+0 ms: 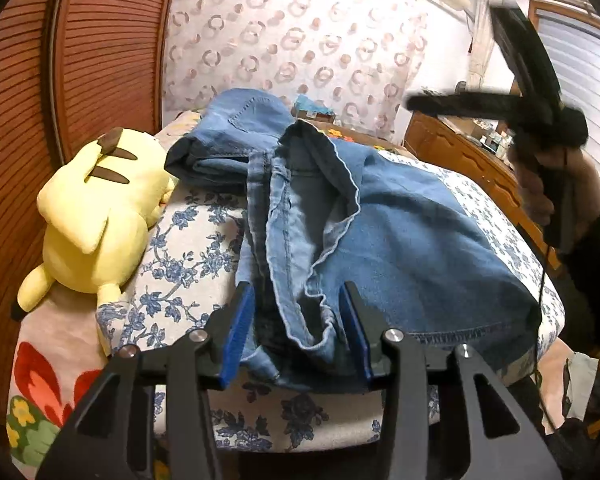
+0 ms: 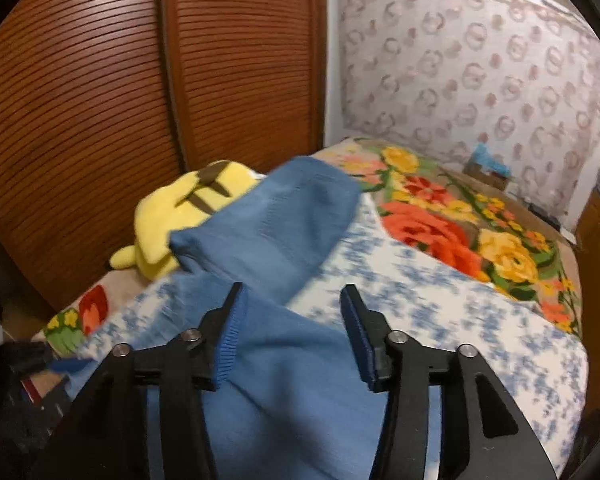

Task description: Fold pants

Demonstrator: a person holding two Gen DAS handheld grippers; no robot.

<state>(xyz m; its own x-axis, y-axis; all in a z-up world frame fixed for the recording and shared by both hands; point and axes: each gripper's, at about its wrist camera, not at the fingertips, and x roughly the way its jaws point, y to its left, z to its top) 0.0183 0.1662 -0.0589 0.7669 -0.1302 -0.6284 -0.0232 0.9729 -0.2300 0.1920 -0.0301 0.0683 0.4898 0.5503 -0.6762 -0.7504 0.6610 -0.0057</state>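
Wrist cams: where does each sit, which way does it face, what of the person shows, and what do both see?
Left wrist: on the left tongs, angled down across the bed at the crumpled jeans; jaws open with denim between; the person's hand on the blurred right tongs shows at right.
Right wrist: on the right tongs, angled down over the jeans toward the louvred wardrobe; jaws open above denim; no hand in view.
Shared: jeans, yellow plush, blue-flowered cloth, patterned wall.
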